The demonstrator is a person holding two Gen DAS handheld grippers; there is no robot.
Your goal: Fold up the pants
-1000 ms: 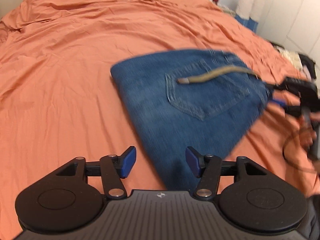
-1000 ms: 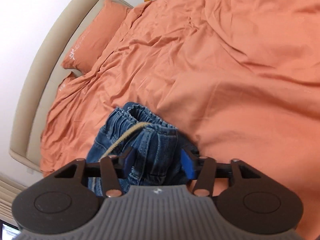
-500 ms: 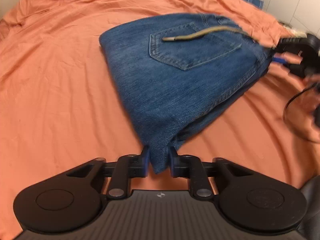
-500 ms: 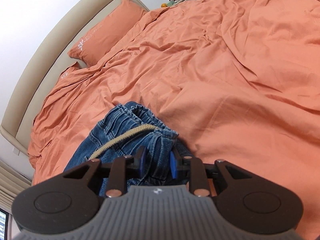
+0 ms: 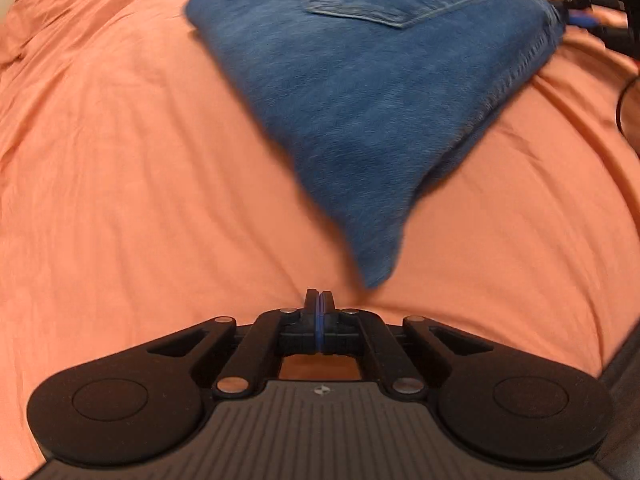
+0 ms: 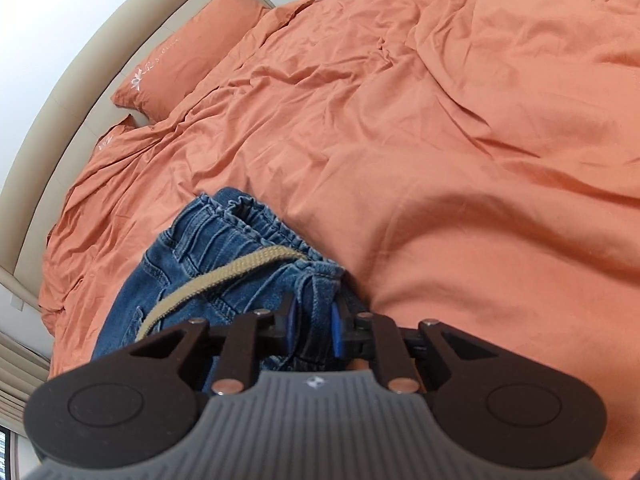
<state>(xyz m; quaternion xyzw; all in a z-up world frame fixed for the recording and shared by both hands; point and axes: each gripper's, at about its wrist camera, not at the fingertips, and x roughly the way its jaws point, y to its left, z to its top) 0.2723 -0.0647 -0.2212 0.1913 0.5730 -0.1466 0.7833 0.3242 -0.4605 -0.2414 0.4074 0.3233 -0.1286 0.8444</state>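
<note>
On the orange bed sheet [image 6: 460,140], with a pillow [image 6: 188,56] at upper left, the folded jeans [image 5: 380,80] lie; the left claw [image 5: 319,300] is closed on nothing beside their corner, the right claw [image 6: 312,320] has been closing and pinches the waistband.

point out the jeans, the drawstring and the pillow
jeans [image 5: 372,92], left wrist view, middle of the denim below the back pocket
drawstring [image 6: 224,280], right wrist view, middle of the tan cord across the waistband
pillow [image 6: 188,52], right wrist view, centre of the orange pillowcase
</note>
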